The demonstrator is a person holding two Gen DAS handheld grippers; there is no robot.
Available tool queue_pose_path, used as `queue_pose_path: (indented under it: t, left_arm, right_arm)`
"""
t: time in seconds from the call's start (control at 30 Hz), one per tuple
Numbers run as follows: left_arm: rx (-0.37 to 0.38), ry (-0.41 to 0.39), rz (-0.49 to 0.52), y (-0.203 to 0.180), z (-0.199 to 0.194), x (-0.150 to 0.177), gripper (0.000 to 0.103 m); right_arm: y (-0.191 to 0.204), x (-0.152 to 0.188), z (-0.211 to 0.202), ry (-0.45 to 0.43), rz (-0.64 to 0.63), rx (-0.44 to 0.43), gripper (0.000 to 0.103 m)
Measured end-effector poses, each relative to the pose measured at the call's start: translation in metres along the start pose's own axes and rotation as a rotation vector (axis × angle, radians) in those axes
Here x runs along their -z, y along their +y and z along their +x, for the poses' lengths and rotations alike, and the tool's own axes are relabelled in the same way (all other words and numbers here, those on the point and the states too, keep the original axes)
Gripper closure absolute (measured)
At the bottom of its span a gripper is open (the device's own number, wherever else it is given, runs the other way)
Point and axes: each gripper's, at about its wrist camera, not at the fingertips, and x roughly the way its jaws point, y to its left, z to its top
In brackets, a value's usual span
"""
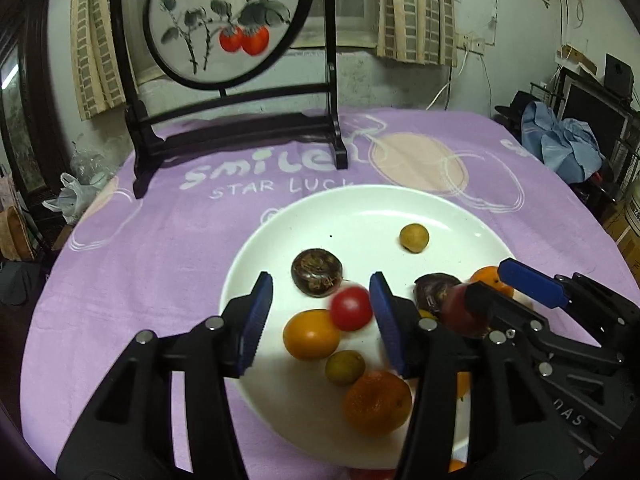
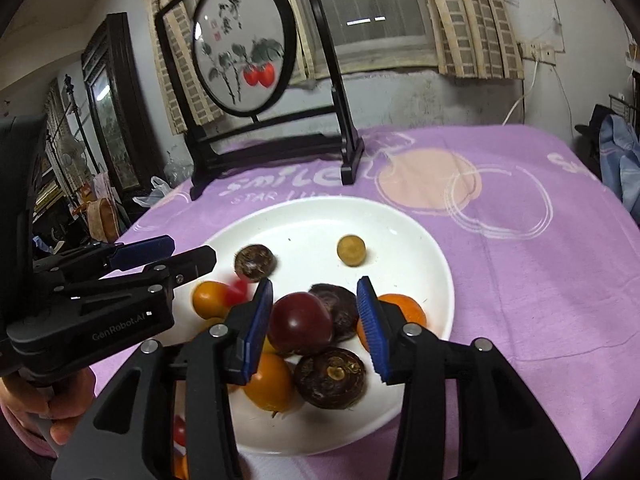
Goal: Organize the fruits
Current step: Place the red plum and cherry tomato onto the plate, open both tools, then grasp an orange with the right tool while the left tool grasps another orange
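A white plate (image 1: 360, 208) (image 2: 400, 232) on the purple cloth holds several small fruits. My left gripper (image 1: 321, 280) is open above it. A blurred red cherry tomato (image 1: 351, 308) lies loose between its fingers, close to the right one, over a yellow-orange tomato (image 1: 311, 334). My right gripper (image 2: 315, 282) hangs over the plate's near side. A dark red round fruit (image 2: 300, 324) sits between its pads, next to the left pad and clear of the right one. Beside it lie dark water chestnuts (image 2: 330, 376) and an orange mandarin (image 2: 404, 308).
A black-framed round painting on a stand (image 1: 224, 128) rises at the back of the table. A small tan fruit (image 1: 414, 237) lies alone on the plate's far part. A hand (image 2: 60, 408) holds the left gripper (image 2: 192, 250). Clutter lines the room's edges.
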Motion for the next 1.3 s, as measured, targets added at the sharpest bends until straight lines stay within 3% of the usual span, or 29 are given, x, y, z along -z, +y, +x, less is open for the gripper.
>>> queue_pose_path:
  t: [0.2,0.3,0.47,0.63,0.87,1.3]
  left_arm:
    - [-0.017,-0.056,0.011,0.000,-0.029,0.002,0.036]
    - [-0.025,-0.073,0.033,0.001,-0.040,0.011,0.021]
    - [-0.039,-0.079,-0.001,0.031,-0.055,0.035,0.008]
    - [-0.148,-0.048,-0.118,0.079,-0.056,0.059,0.005]
    - [-0.134,0.000,-0.240,0.114,-0.055,0.072,0.005]
    - [-0.131,-0.017,-0.188,0.100,-0.063,0.075,0.005]
  right_arm:
    - [0.008,0.003,-0.020,-0.025,-0.008,-0.017,0.056]
    - [0.014,0.008,-0.028,-0.027,-0.028,-0.021,0.055]
    - [0.029,0.027,-0.042,0.012,-0.054,-0.066,0.054]
    - [0.050,0.052,-0.046,0.105,-0.113,-0.115,0.054]
    - [0.066,0.068,-0.049,0.163,-0.179,-0.113,0.054]
    - [0.060,0.085,-0.028,0.270,-0.164,-0.108,0.054]
